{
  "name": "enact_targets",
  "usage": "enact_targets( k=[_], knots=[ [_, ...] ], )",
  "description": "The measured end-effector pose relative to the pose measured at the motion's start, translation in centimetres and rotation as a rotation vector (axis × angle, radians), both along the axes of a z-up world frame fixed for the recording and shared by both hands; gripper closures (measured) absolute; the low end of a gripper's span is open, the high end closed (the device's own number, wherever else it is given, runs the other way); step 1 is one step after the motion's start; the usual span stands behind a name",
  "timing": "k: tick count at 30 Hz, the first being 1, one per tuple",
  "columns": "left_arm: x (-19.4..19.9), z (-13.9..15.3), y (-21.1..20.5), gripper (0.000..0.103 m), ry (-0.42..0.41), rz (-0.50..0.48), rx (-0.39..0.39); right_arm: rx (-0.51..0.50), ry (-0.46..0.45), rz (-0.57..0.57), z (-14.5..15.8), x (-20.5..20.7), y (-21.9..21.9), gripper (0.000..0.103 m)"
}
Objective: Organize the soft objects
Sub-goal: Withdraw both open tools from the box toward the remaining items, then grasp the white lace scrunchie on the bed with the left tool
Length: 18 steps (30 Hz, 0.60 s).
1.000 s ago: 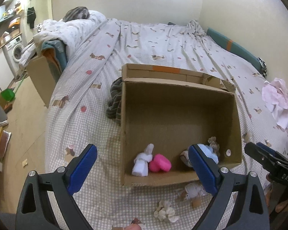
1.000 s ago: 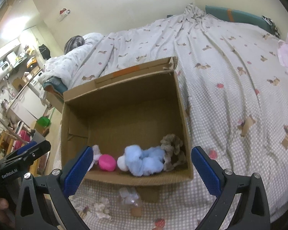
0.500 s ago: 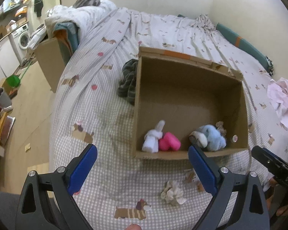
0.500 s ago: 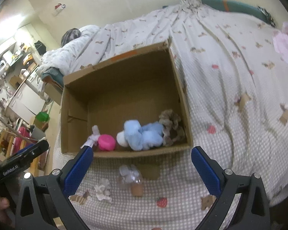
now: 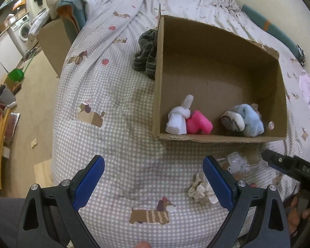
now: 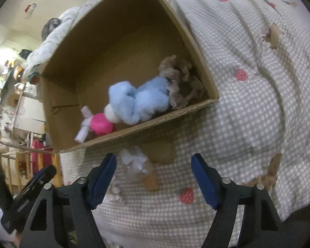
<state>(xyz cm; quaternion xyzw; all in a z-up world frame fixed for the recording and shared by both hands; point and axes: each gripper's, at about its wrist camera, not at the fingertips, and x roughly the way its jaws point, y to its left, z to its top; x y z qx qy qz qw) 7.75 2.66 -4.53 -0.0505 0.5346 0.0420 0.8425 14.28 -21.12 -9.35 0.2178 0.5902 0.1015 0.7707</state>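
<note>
Bed (image 5: 117, 107) | both tongs (image 5: 153, 177) (image 6: 154, 175) wide, empty | striped cloth (image 5: 145, 54): left view only

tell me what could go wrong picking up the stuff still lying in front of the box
The cream scrunchie lies partly hidden behind the left gripper finger, so a grab could miss it. The clear plastic packet lies close to the box front wall, so the open right gripper might nudge the box or pinch the bedspread.

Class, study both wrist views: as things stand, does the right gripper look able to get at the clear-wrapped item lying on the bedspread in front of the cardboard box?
Probably yes. The right gripper is open and empty, and the clear-wrapped item lies uncovered on the bedspread, outside the cardboard box, just ahead of the left finger.
</note>
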Motion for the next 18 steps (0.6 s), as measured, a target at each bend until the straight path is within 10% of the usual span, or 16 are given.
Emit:
enact_targets(
  k=[7, 12, 18],
  knots=[
    [0.5, -1.4, 0.5, 0.008, 0.041, -0.013, -0.018, -0.009, 0.058, 0.025, -2.4, 1.9, 1.4, 0.057],
    [0.6, -1.6, 0.6, 0.008, 0.045, -0.017, -0.031, -0.066, 0.044, 0.077, -2.4, 2.3, 2.5, 0.097],
    [0.5, -2.0, 0.0, 0.008, 0.059, -0.029, -0.043, -0.053, -0.004, 0.104, -0.9, 0.7, 1.7, 0.098]
  ],
)
